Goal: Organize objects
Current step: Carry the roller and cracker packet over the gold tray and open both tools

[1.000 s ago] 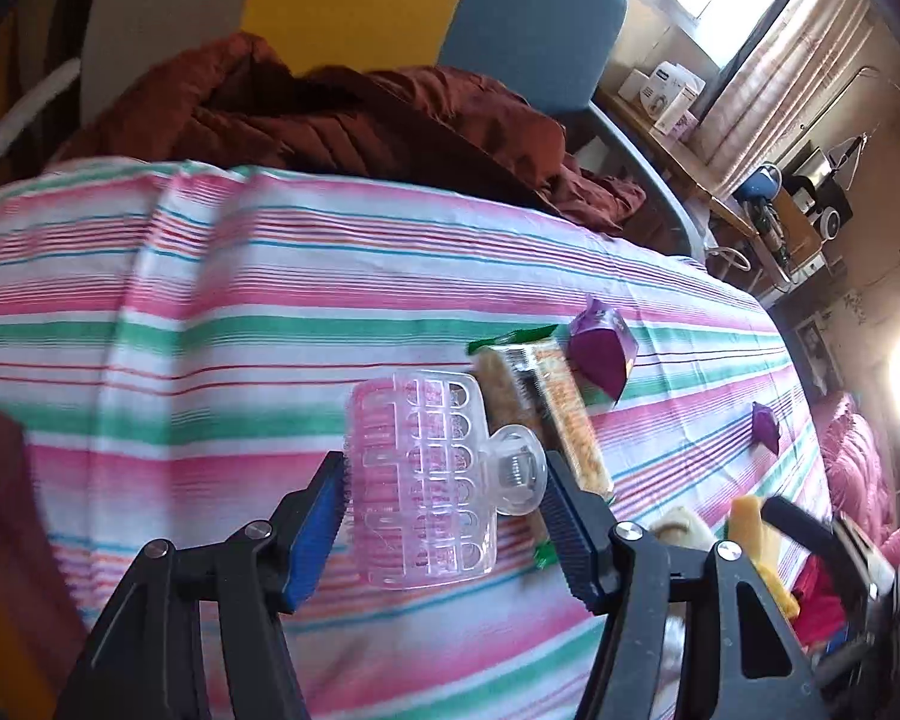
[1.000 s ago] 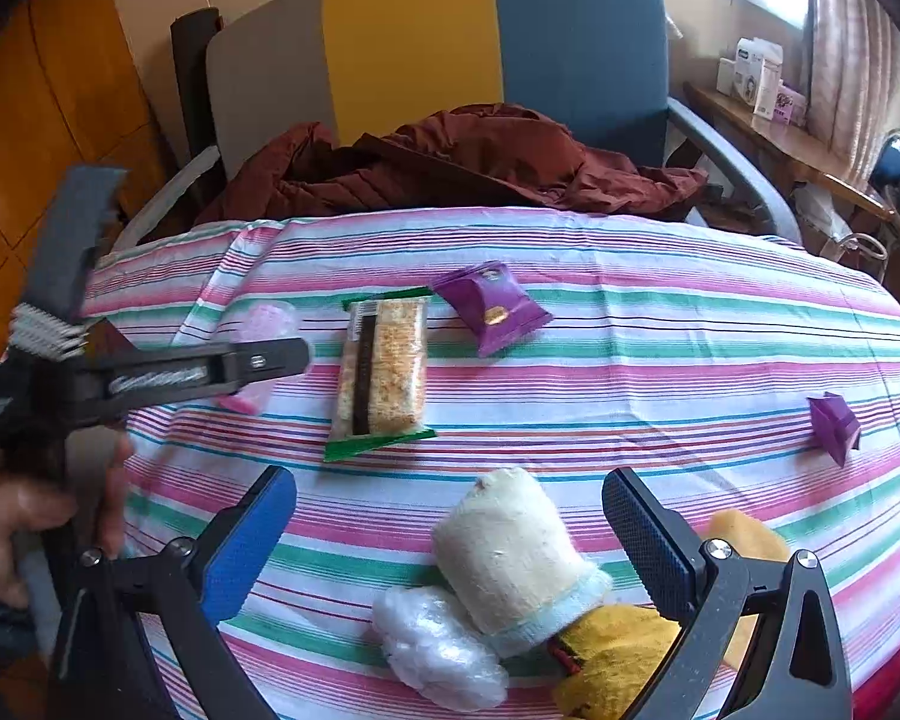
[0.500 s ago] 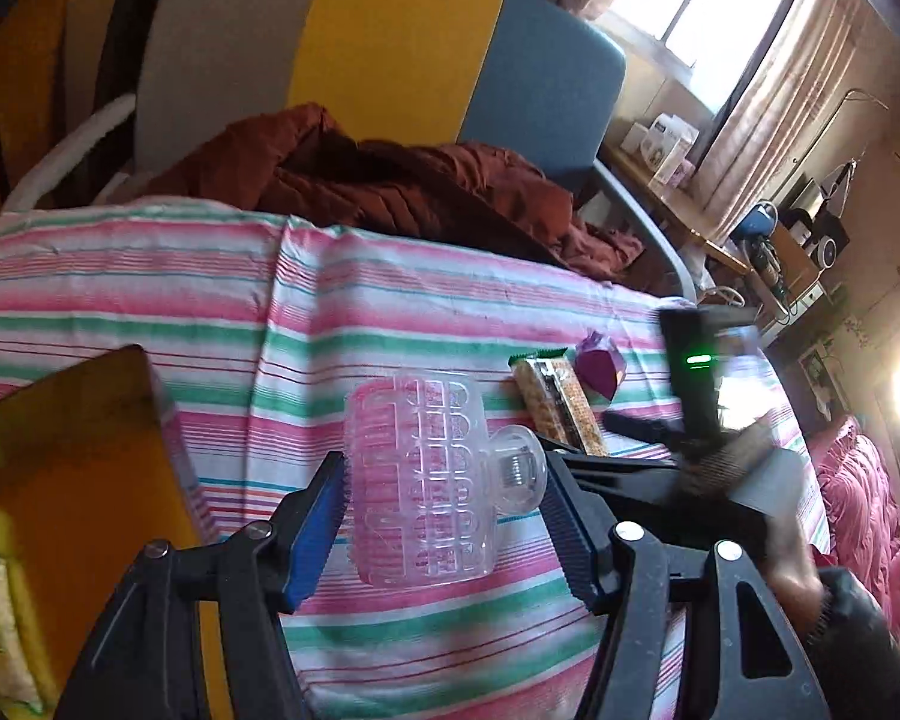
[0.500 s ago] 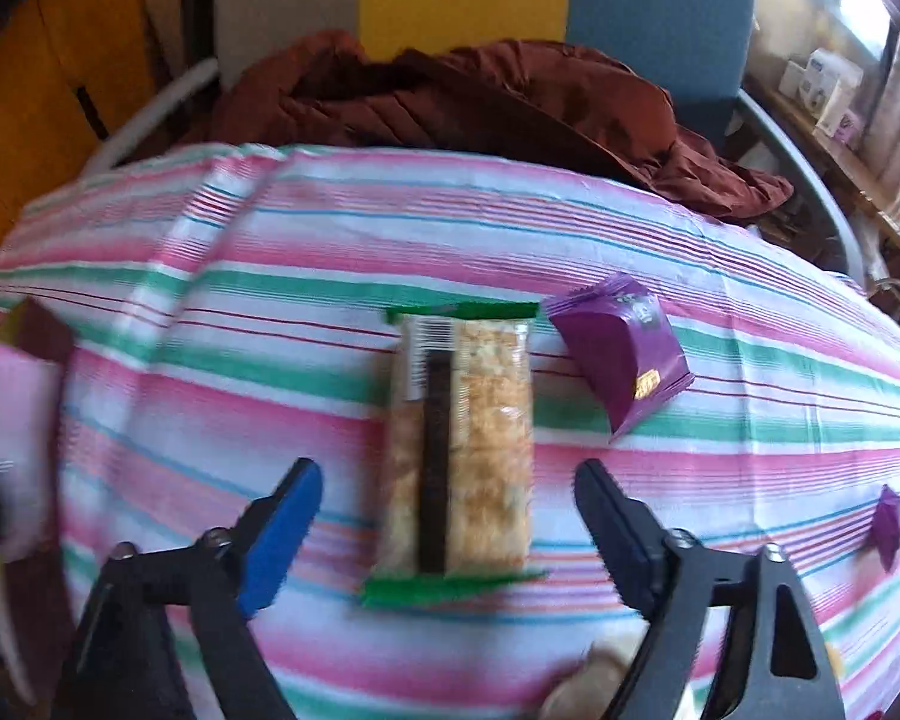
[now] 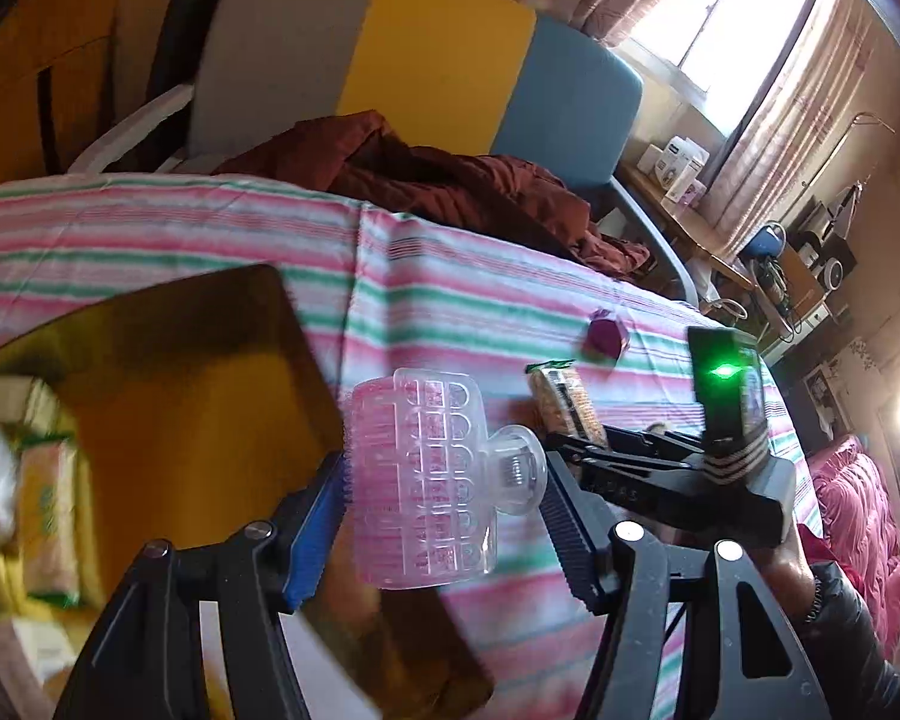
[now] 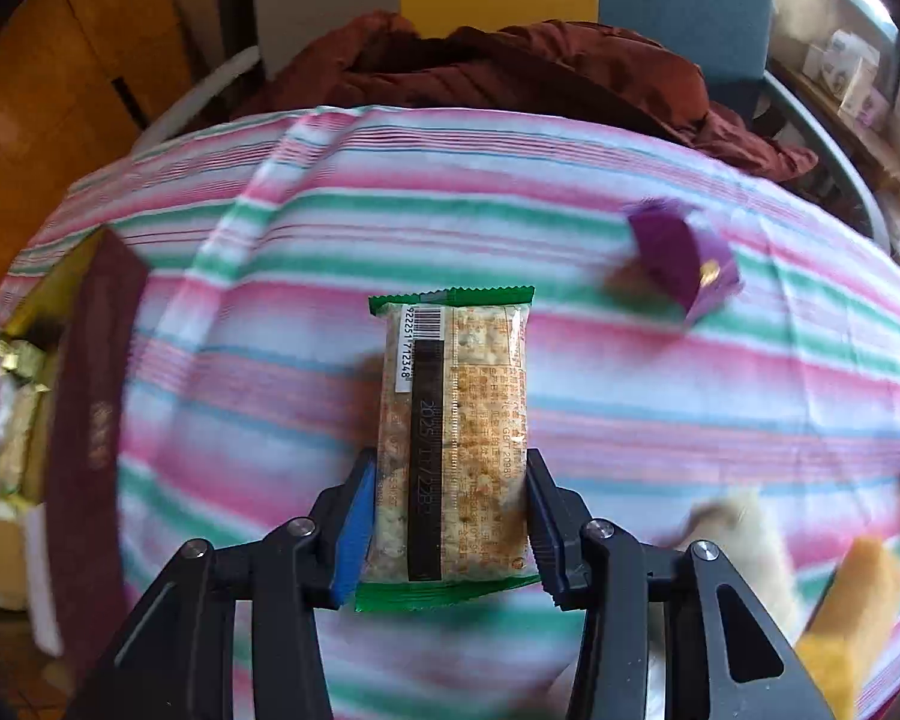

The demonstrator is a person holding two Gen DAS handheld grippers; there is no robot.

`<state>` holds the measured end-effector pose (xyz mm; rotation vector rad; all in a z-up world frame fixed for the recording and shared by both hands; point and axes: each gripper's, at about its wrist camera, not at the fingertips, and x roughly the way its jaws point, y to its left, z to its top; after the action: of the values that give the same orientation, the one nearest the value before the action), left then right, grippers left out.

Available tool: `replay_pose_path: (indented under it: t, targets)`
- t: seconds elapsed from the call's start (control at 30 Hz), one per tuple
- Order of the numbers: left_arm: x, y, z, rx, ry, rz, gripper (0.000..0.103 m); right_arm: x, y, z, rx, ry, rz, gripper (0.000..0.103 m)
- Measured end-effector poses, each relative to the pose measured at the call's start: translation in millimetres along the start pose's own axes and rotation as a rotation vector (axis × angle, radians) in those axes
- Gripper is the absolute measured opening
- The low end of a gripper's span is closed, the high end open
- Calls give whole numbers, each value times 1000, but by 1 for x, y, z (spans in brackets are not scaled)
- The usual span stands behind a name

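Right wrist view: we saw our right claw (image 6: pixel 447 531), jaws just closing, pinching the green-edged clear-wrapped rice cracker bar (image 6: pixel 453 438) at lower centre.

Striped cloth (image 6: pixel 450 228) (pink, green, white bands) covering table. Chair (image 5: pixel 426 60) with grey, yellow and blue back panels standing behind it, rust-brown jacket (image 5: pixel 450 192) lying heaped on seat. Wooden panelling (image 6: pixel 60 108) lining left wall. Sunlight pouring through window (image 5: pixel 726 6), patterned curtains (image 5: pixel 792 120) hanging beside it. Small boxes (image 5: pixel 678 168) sitting on side shelf under window.
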<state>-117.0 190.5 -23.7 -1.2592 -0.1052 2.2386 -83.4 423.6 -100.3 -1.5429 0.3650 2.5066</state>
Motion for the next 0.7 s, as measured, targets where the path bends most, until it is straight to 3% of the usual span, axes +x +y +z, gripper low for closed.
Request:
replay_pose_path:
  t: [0.4, 0.7]
  targets:
    - [-75, 81, -47, -142, -92, 98, 64, -73, 46, -30, 2, -137, 129, 46]
    - [-106, 137, -66, -223, -143, 164, 64, -100, 131, -29, -147, -165, 240, 46]
